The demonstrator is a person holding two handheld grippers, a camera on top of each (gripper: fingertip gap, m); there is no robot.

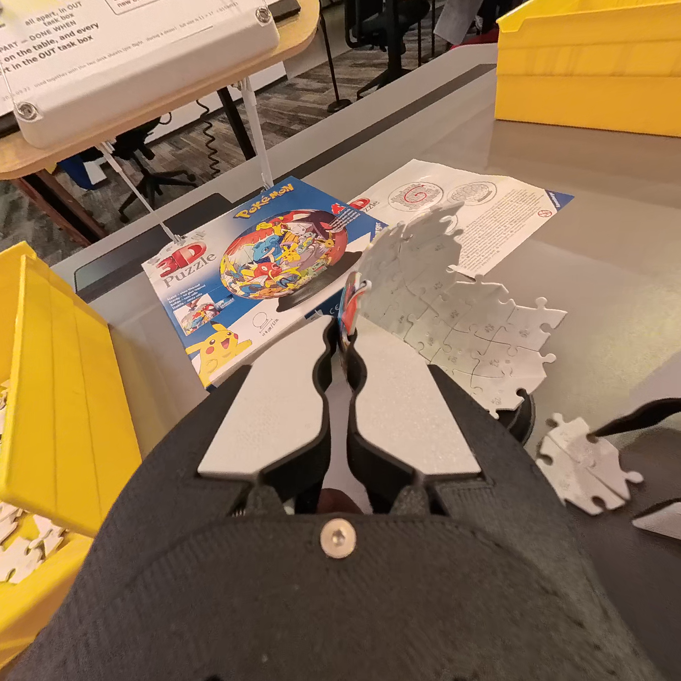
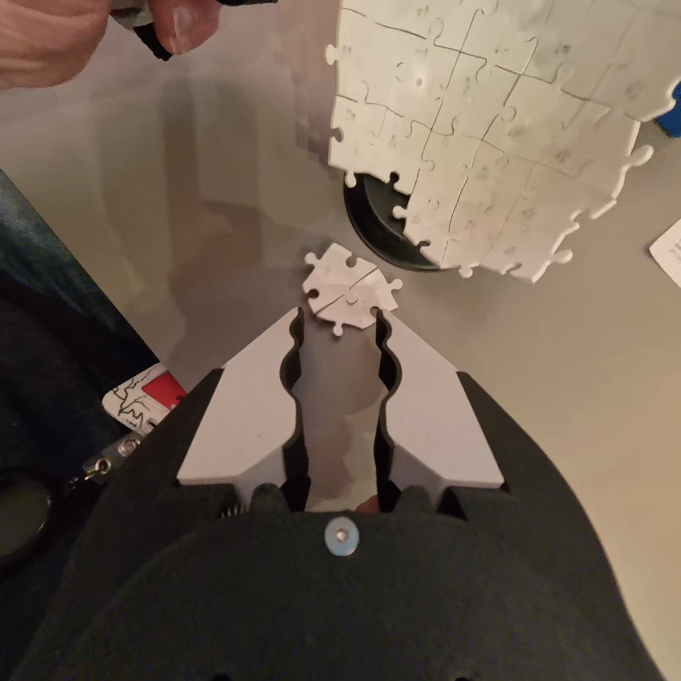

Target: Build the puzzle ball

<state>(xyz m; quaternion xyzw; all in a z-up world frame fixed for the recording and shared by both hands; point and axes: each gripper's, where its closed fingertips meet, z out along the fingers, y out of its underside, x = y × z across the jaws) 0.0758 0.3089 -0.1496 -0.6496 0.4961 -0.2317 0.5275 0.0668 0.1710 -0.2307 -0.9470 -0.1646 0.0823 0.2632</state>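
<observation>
Holding loose pieces [image 1: 22, 545], yellow bin [image 1: 55, 368]

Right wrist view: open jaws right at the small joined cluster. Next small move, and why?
Probably ease the right gripper forward and shut on the small cluster of joined pieces. Its jaws stand open with the tips at the cluster's near edge, and the cluster lies loose on the table. The left gripper is shut on the rim of the partial ball shell, so that shell looks ready for an addition.

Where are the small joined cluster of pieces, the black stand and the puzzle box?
small joined cluster [image 2: 350, 291]: right wrist view, its white middle.
black stand [image 2: 372, 217]: right wrist view, exposed inner rim.
puzzle box [image 1: 258, 272]: left wrist view, printed lid.
</observation>
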